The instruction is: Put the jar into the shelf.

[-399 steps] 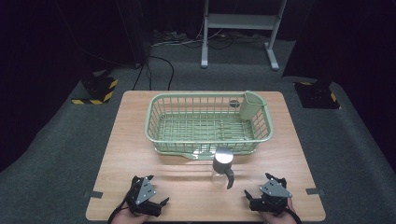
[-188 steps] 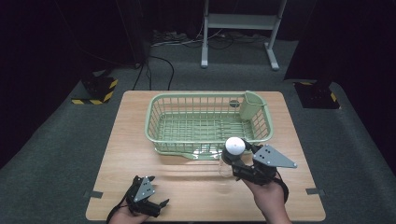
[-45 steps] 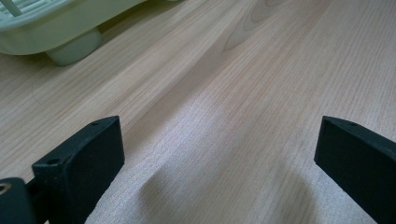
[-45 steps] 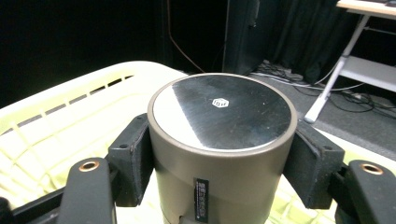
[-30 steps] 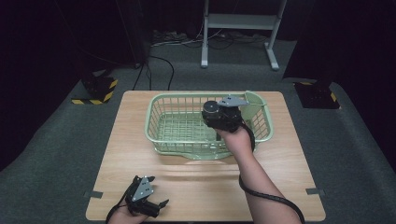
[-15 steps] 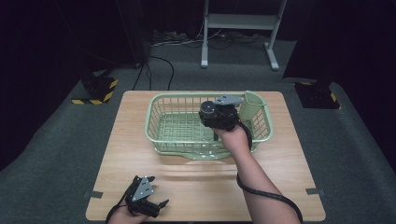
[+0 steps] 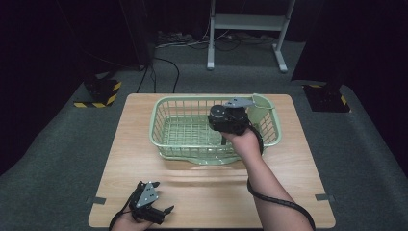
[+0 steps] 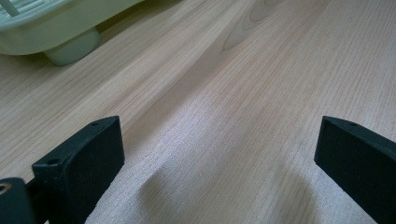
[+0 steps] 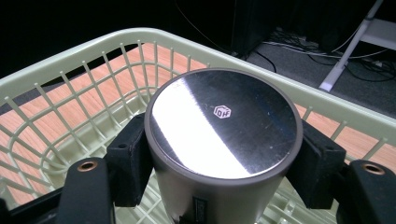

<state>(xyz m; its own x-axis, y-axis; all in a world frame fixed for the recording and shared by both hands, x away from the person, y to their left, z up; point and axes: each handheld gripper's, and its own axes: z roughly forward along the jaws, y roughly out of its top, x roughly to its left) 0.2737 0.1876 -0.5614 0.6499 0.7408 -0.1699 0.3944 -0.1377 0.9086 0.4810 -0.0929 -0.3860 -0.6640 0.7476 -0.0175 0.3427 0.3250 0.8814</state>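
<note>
While your right forearm reaches toward twelve o'clock across the table [image 7: 144, 159], the green dish basket [image 7: 166, 139] lies under your right gripper [image 7: 226, 118], jaws clamped on an upside-down steel cup [image 9: 224, 144]. Your left gripper [image 7: 156, 211] rests at seven o'clock, jaws apart.

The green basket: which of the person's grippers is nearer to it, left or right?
Right. The right gripper is held over the green basket, clamping a steel cup. The left gripper rests open at the table's near edge, apart from the basket.
</note>
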